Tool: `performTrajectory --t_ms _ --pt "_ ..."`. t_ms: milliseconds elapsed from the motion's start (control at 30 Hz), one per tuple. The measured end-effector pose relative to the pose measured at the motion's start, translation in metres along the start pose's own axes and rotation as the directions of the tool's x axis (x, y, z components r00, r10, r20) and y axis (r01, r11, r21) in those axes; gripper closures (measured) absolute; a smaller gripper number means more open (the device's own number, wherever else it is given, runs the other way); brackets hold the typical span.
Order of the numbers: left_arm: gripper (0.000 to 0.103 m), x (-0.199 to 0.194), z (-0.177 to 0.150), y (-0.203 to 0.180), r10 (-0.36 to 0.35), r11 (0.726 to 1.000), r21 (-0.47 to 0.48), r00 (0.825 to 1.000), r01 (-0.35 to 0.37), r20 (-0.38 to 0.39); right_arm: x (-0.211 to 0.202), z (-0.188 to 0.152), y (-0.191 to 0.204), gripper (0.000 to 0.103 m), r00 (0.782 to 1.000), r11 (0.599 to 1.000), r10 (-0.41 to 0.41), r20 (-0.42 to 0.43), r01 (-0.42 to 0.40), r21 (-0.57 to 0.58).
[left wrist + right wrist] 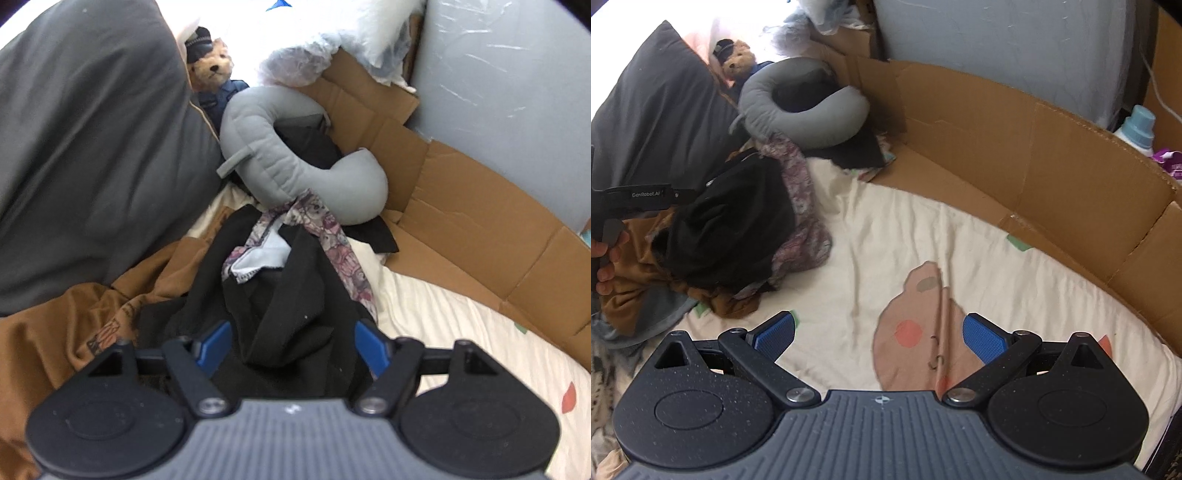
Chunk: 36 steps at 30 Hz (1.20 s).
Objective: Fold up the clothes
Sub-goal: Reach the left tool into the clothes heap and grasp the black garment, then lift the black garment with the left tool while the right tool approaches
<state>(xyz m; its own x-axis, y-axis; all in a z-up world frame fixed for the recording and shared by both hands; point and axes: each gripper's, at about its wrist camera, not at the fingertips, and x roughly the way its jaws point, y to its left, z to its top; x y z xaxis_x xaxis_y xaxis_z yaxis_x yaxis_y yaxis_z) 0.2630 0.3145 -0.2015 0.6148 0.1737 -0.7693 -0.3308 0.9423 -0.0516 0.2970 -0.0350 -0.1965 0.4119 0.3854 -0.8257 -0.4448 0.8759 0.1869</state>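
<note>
With left tongs [291, 343] spread wide over the black garment [288, 295] heaped on the brown [55, 332] and floral [347, 258] clothes at the bed's [886, 240] pillow end, and right tongs [879, 332] apart over bare sheet: pinch one edge only, lift clear before spreading flat.

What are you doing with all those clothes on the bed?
A person is about to fold laundry using hand-held tongs. The left tongs are open, right over the black garment on top of the clothes pile, with cloth between the blue fingers but not pinched. The right tongs are open too, holding nothing, over a bare part of the cream bedsheet. A brown garment and a flowery one lie in the same pile. Nothing is folded yet.
</note>
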Motion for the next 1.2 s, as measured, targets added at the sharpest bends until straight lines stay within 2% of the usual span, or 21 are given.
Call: performTrajectory --t_ms 200,300,333,367,400,467,567,800,933,1200 --pt "0.026 0.023 -0.005 0.002 -0.018 1.0 -0.018 1.0 0.018 -0.017 0.01 0.001 0.002 0.002 1.0 1.0 0.001 -0.017 -0.001 -0.002" --pt "0.03 0.034 -0.009 0.003 -0.031 0.999 -0.033 0.999 0.031 -0.03 0.013 0.001 0.003 0.002 1.0 1.0 0.003 -0.02 -0.003 0.003" --pt "0.037 0.037 -0.01 0.004 -0.037 0.999 -0.04 0.999 0.036 -0.036 0.014 0.001 0.003 0.002 1.0 1.0 0.004 -0.02 -0.004 0.005" --pt "0.052 0.041 -0.012 0.004 -0.043 0.998 -0.048 0.998 0.041 -0.041 0.014 0.0 0.003 0.002 1.0 1.0 0.008 -0.02 -0.008 0.01" --pt "0.059 0.044 -0.013 0.005 -0.049 0.997 -0.055 0.998 0.046 -0.047 0.015 -0.001 0.002 0.002 1.0 1.0 0.012 -0.02 -0.012 0.015" --pt "0.086 0.05 -0.015 0.006 -0.059 0.996 -0.073 0.997 0.054 -0.057 0.015 -0.002 0.001 0.002 0.999 1.0 0.017 -0.027 -0.017 0.026" --pt "0.093 0.051 -0.018 0.007 -0.071 0.994 -0.089 0.996 0.067 -0.048 0.016 -0.004 -0.001 0.002 0.999 0.999 0.016 -0.033 -0.014 0.037" --pt "0.098 0.032 -0.027 0.0 -0.137 0.988 -0.078 0.99 0.135 -0.019 0.013 -0.005 -0.003 0.002 0.999 0.998 0.014 -0.029 -0.012 0.053" --pt "0.098 0.012 -0.035 -0.006 -0.179 0.982 -0.055 0.984 0.18 0.012 0.01 -0.003 -0.002 0.003 0.998 0.996 0.047 -0.032 -0.044 0.075" --pt "0.099 -0.025 -0.058 -0.017 -0.263 0.962 -0.071 0.965 0.263 0.011 0.001 0.006 0.012 0.003 0.995 0.992 0.096 -0.001 -0.095 0.078"
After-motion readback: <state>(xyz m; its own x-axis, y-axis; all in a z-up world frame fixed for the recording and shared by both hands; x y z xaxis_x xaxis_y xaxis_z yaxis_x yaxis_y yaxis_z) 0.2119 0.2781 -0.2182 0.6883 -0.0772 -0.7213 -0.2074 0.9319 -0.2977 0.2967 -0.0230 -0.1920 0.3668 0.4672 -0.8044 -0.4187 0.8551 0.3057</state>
